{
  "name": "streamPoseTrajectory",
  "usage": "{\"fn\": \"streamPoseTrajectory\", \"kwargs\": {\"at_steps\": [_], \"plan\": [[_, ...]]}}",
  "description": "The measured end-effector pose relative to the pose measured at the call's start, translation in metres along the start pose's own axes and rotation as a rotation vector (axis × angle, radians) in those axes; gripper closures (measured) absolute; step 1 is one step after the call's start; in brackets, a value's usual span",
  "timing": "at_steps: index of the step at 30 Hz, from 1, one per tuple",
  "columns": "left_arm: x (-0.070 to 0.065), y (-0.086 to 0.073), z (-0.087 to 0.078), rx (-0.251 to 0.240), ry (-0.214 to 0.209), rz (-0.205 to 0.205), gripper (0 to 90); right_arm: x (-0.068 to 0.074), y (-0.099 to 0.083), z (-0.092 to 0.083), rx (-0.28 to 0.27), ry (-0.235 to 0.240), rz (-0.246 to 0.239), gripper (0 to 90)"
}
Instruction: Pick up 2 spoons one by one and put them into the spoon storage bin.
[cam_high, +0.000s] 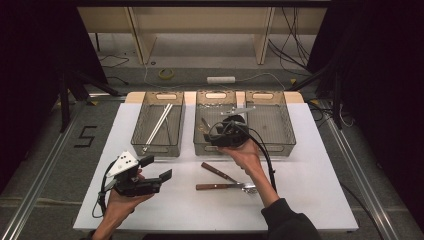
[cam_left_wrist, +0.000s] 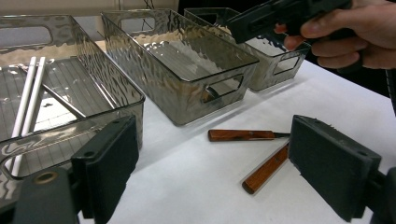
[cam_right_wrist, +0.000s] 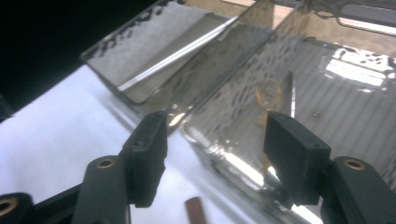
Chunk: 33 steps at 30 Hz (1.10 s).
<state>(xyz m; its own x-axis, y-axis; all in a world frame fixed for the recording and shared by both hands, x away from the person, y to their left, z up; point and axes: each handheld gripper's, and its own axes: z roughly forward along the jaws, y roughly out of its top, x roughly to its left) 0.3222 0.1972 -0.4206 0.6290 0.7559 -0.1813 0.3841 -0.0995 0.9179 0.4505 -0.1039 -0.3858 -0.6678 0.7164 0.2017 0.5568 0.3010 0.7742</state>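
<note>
Over the middle bin (cam_high: 216, 125), right hand-held gripper (cam_high: 231, 131) is open, empty. Two wood-handled knives (cam_high: 220, 180) lie on the counter (cam_high: 310, 165) just behind it, toward the person, blades pointing right; right nearer. Left hand-held gripper (cam_high: 152, 167) open, idle.

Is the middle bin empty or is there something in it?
Not empty. The middle bin has one utensil lying flat on its bottom, seen through the open fingers of the right gripper. What kind it is, I cannot tell.
</note>
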Motion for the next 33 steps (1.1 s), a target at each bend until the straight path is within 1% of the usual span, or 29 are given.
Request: {"fn": "streamPoseTrajectory", "kwargs": {"at_steps": [4,7,9,15,16,17,18,19,22,25,26,29,33], "plan": [[0.000,0.000,0.000,0.003,0.001,0.004,15.8,0.008,-0.008,-0.005,-0.010,0.024,-0.017,38.5],[0.000,0.000,0.000,0.003,0.000,0.004,15.8,0.012,-0.014,-0.007,-0.009,0.039,-0.033,38.0],[0.000,0.000,0.000,0.003,0.000,0.003,15.8,0.014,-0.017,-0.008,-0.010,0.041,-0.047,37.7],[0.000,0.000,0.000,0.004,0.001,0.003,15.8,0.017,-0.029,-0.009,-0.016,0.055,-0.049,37.4],[0.000,0.000,0.000,0.003,0.002,0.001,15.8,0.017,-0.031,-0.010,-0.022,0.057,-0.049,38.4],[0.000,0.000,0.000,0.001,0.002,0.000,15.8,0.017,-0.033,-0.009,-0.025,0.054,-0.048,39.7],[0.000,0.000,0.000,0.001,0.001,0.000,15.8,0.017,-0.033,-0.008,-0.012,0.046,-0.049,40.1],[0.000,0.000,0.000,0.006,0.003,0.007,15.8,0.017,-0.034,-0.007,-0.005,0.038,-0.052,41.9],[0.000,0.000,0.000,0.003,0.001,0.003,15.8,0.015,-0.036,-0.006,-0.005,0.027,-0.052,49.8],[0.000,0.000,0.000,0.004,0.002,0.005,15.8,0.016,-0.040,-0.004,0.022,0.005,-0.074,59.0],[0.000,0.000,0.000,0.001,0.002,0.001,15.8,0.016,-0.042,-0.003,0.024,-0.001,-0.076,63.0],[0.000,0.000,0.000,0.003,0.002,0.004,15.8,0.012,-0.048,-0.002,0.030,-0.004,-0.060,71.5],[-0.001,0.000,0.001,0.004,0.004,0.004,15.8,0.009,-0.054,0.002,0.049,-0.018,-0.060,80.1]]}}
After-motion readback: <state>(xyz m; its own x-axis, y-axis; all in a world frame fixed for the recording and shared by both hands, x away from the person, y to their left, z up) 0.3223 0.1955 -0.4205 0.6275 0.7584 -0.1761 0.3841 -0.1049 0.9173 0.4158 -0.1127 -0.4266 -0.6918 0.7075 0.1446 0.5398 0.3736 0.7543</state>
